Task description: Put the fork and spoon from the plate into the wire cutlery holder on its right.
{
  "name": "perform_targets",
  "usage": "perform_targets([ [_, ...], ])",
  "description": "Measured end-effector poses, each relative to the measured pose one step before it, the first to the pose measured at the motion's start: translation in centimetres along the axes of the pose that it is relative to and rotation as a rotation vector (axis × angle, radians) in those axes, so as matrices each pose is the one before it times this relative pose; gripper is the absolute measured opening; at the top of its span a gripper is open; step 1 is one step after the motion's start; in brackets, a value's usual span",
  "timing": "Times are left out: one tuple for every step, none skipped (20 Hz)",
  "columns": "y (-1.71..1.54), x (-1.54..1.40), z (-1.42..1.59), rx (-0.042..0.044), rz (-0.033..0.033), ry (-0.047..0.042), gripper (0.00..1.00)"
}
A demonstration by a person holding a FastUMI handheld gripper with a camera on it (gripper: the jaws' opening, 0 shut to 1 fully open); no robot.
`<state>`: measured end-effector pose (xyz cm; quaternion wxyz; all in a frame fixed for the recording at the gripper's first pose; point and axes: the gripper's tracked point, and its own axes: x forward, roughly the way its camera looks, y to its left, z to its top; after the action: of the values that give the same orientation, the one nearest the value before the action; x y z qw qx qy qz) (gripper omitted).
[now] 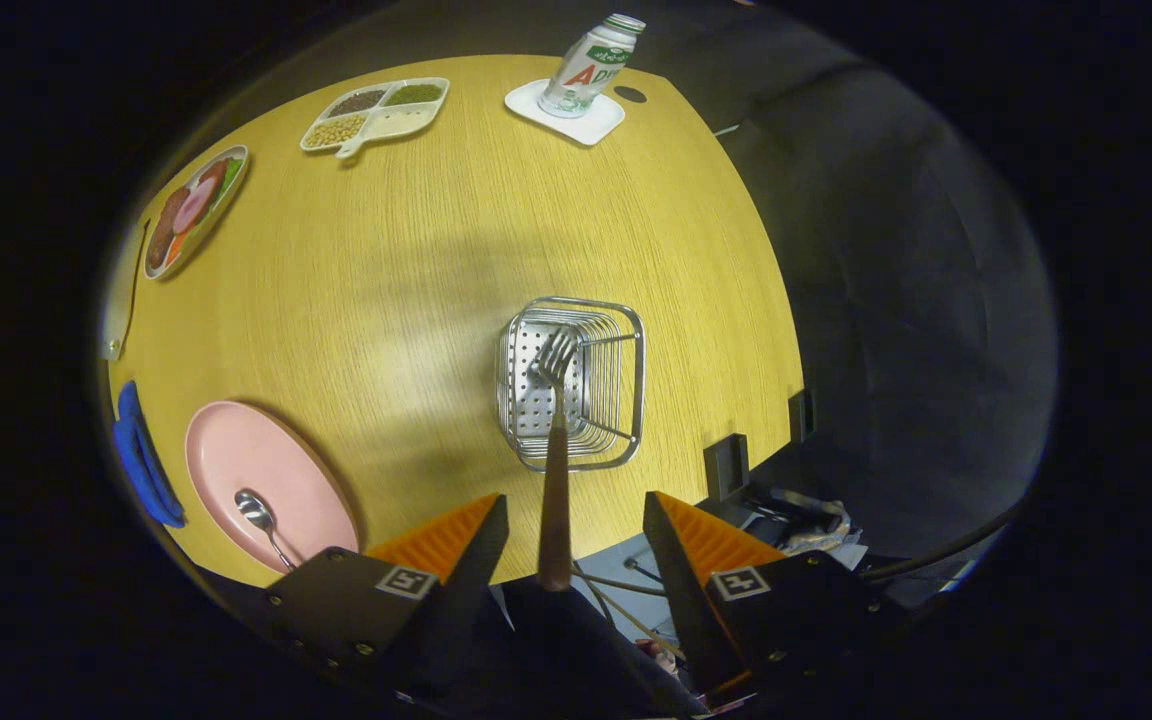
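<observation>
The wire cutlery holder (626, 385) stands on the yellow wooden table, just beyond my fingers. The fork (554, 480) has its tines down inside the holder, and its brown handle rises back toward me between the fingers. My gripper (574, 508) is open, with both fingers wide apart and neither touching the handle. The pink plate (281, 465) lies to the left of the holder, beside my left finger. The spoon (258, 512) rests on the plate with its bowl pointing away from me.
At the far side are a divided tray of beans (376, 112), a plate of food (194, 208) and a bottle (591, 65) on a white coaster (566, 112). A blue object (141, 455) lies left of the pink plate. The table's edge (786, 330) runs close to the holder's right.
</observation>
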<state>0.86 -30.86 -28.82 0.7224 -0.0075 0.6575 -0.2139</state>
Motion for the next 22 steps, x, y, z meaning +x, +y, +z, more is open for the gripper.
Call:
perform_targets([
  [0.089,-0.122,-0.032,-0.00282,0.0021,-0.00717,0.9],
  [0.048,-0.216,-0.066,-0.00328,-0.0019,-0.00424,0.9],
  [0.079,-0.12,-0.019,-0.0019,-0.00375,-0.00372,0.9],
  [0.127,-0.183,-0.026,-0.00118,-0.00024,-0.00215,0.9],
  [0.022,-0.084,0.005,-0.00281,-0.00089,-0.00438,0.9],
  [0.188,-0.09,0.029,-0.00511,-0.00059,-0.0075,0.9],
  [0.166,-0.233,0.1,-0.00531,-0.00066,-0.01014,0.9],
  [0.176,-0.3,0.163,-0.00462,-0.00264,-0.01176,0.9],
  [0.211,-0.413,0.15,-0.00522,-0.00287,-0.01075,0.9],
  [0.206,-0.421,0.117,-0.00578,-0.00464,-0.00983,0.9],
  [0.218,-0.379,0.084,-0.00908,-0.00428,-0.01075,0.9],
  [0.365,-0.457,0.148,-0.01221,-0.00393,-0.01147,0.9],
  [0.336,-0.391,0.176,-0.00973,-0.00298,-0.01132,0.9],
  [0.442,-0.442,0.159,-0.01246,-0.00125,-0.01231,0.9],
  [0.6,-0.558,0.119,-0.01429,-0.00062,-0.0142,0.9],
  [0.616,-0.427,0.038,-0.01484,-0.00038,-0.011,0.9],
  [0.579,-0.338,0.05,-0.01456,0.00064,-0.00914,0.9],
  [0.756,-0.505,0.081,-0.01817,0.00128,-0.00983,0.9],
  [0.855,-0.443,-0.02,-0.02041,0.00202,-0.01039,0.9],
  [0.937,-0.395,-0.068,-0.02095,0.00321,-0.00878,0.9],
  [0.987,-0.479,-0.012,-0.02135,0.00365,-0.0063,0.9],
  [1.013,-0.321,-0.041,-0.0216,0.00396,-0.00703,0.9],
])
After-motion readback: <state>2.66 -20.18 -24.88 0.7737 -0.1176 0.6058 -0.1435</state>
